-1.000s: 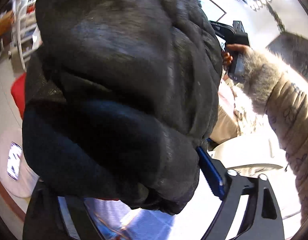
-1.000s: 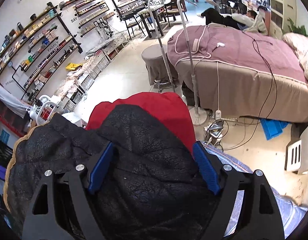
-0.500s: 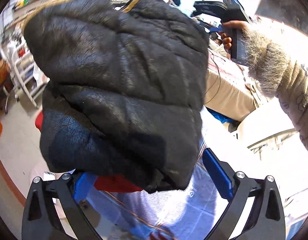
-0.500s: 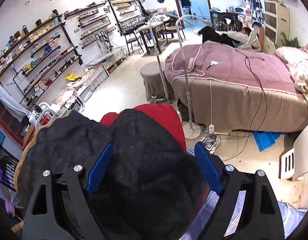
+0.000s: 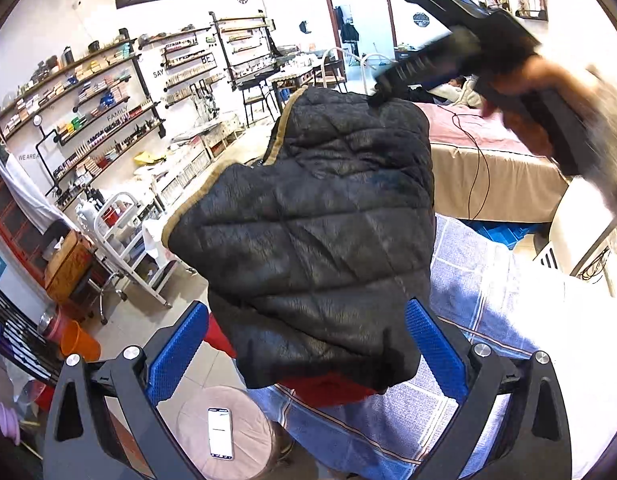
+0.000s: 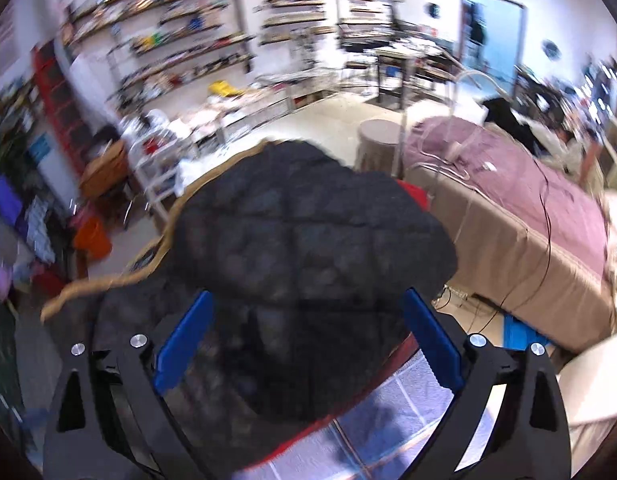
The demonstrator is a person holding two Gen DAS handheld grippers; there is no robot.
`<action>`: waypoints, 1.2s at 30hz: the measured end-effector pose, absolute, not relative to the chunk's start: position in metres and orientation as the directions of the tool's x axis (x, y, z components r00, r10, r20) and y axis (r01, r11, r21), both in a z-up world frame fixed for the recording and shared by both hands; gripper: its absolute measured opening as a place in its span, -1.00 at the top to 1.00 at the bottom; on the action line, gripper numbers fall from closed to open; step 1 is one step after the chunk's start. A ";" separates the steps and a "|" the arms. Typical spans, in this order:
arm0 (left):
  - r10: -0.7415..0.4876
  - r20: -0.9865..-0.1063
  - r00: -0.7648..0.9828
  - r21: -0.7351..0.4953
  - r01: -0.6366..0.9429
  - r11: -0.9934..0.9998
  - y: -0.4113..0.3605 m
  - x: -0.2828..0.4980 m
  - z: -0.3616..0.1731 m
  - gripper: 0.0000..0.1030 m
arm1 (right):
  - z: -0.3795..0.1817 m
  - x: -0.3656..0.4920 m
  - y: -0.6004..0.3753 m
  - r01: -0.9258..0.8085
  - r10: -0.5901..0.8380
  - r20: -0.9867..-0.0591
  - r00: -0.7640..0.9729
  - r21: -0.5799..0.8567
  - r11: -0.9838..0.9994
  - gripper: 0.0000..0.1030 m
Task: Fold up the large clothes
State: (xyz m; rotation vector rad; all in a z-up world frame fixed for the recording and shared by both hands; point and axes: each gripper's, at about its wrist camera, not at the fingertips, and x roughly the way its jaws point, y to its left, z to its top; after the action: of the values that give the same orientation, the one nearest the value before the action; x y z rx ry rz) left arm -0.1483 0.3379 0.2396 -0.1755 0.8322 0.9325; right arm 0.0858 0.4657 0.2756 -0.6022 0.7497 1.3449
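Black quilted jacket, tan-trimmed, sits in a folded heap on the blue checked cloth, red lining toward the near edge. Left gripper: jaws just opened wide, pads clear of the heap, which lies dead ahead and below. Right gripper: jaws likewise just opened, nothing gripped; blur hides finer detail. Long axis runs away from both; left looks nearer.

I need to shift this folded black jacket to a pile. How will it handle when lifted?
The jacket looks quilted and puffy, so probably light for its bulk. It bulges in soft folds, so it will likely flop and unfold if gripped at one edge. Its surface shines a little; it may slip.
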 end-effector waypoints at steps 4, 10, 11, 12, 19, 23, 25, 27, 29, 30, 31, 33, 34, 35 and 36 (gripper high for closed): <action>0.637 -0.735 0.230 0.203 -0.822 0.532 0.356 -0.138 0.247 -0.88 | 0.272 0.047 0.452 -0.995 0.549 -0.830 0.103 -0.085 0.059 -0.83; 0.496 -0.851 0.173 0.111 -0.864 0.492 0.389 -0.125 0.247 -0.88 | 0.272 0.025 0.441 -0.987 0.483 -0.861 0.157 -0.156 0.042 -0.83; 0.508 -0.846 0.162 0.124 -0.867 0.483 0.388 -0.125 0.247 -0.88 | 0.271 0.022 0.440 -0.985 0.471 -0.866 0.166 -0.167 0.042 -0.83; 0.518 -0.841 0.156 0.136 -0.866 0.481 0.386 -0.124 0.248 -0.88 | 0.270 0.022 0.438 -0.983 0.462 -0.869 0.177 -0.179 0.040 -0.83; 0.465 -0.876 0.129 0.118 -0.877 0.465 0.387 -0.124 0.236 -0.88 | 0.271 0.019 0.430 -0.975 0.446 -0.869 0.212 -0.219 0.037 -0.83; 0.446 -0.885 0.130 0.105 -0.880 0.464 0.386 -0.126 0.232 -0.88 | 0.271 0.015 0.430 -0.971 0.446 -0.865 0.229 -0.238 0.037 -0.83; 0.456 -0.882 0.118 0.120 -0.880 0.461 0.385 -0.124 0.230 -0.88 | 0.272 0.015 0.430 -0.973 0.450 -0.866 0.220 -0.229 0.035 -0.83; 0.465 -0.878 0.112 0.128 -0.882 0.454 0.384 -0.124 0.228 -0.88 | 0.273 0.014 0.431 -0.972 0.453 -0.864 0.222 -0.231 0.036 -0.83; 0.466 -0.878 0.109 0.128 -0.885 0.448 0.382 -0.125 0.228 -0.88 | 0.272 0.012 0.430 -0.969 0.455 -0.859 0.234 -0.245 0.036 -0.83; 0.469 -0.877 0.106 0.131 -0.886 0.445 0.381 -0.125 0.227 -0.88 | 0.271 0.010 0.429 -0.968 0.456 -0.858 0.238 -0.250 0.033 -0.83; 0.475 -0.874 0.103 0.138 -0.885 0.444 0.380 -0.125 0.227 -0.88 | 0.271 0.010 0.429 -0.967 0.458 -0.856 0.240 -0.254 0.032 -0.83; 0.487 -0.869 0.094 0.154 -0.882 0.445 0.377 -0.124 0.227 -0.88 | 0.271 0.007 0.427 -0.966 0.461 -0.854 0.241 -0.257 0.029 -0.83; 0.489 -0.867 0.092 0.157 -0.882 0.445 0.375 -0.125 0.228 -0.88 | 0.271 0.006 0.426 -0.966 0.462 -0.854 0.239 -0.256 0.027 -0.83; 0.490 -0.867 0.092 0.158 -0.881 0.445 0.375 -0.125 0.228 -0.88 | 0.271 0.006 0.426 -0.967 0.463 -0.854 0.238 -0.255 0.027 -0.83; 0.490 -0.867 0.093 0.157 -0.881 0.446 0.374 -0.125 0.228 -0.88 | 0.271 0.006 0.425 -0.966 0.464 -0.853 0.239 -0.255 0.029 -0.83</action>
State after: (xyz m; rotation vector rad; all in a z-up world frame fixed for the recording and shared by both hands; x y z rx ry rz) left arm -0.1250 0.3740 0.2276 -0.4626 1.0408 1.0723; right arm 0.0060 0.4254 0.2710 -0.9839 0.6551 1.2342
